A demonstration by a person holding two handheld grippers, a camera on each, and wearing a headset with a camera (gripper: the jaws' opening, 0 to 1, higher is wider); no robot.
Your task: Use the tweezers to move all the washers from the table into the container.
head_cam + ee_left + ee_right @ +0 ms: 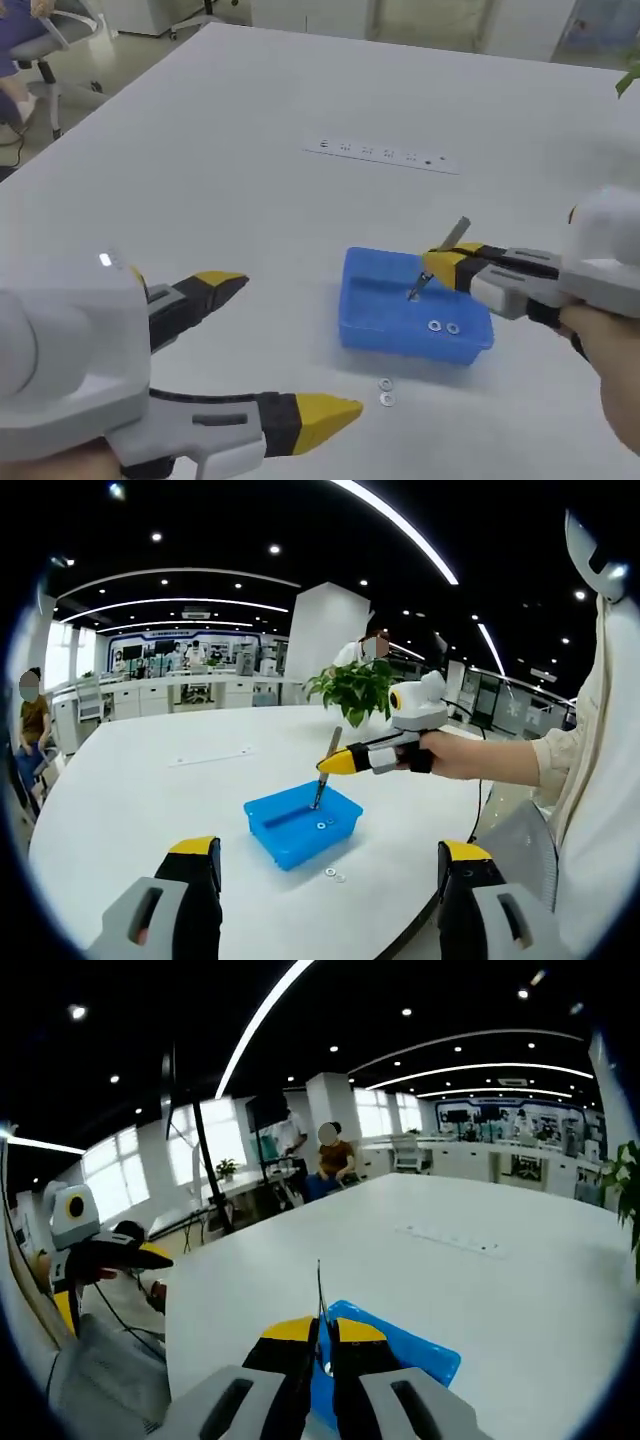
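The right claw pinches the tweezers, tips in the container, possibly empty. The left claw gapes wide, two washers near its tip.

Workbench, three cameras: the head view looks forward and down over the white table from just behind the left gripper. The left gripper view faces the blue container from farther back, low over the table. The right gripper view hangs close over it, along the tweezers. All three views share the container.
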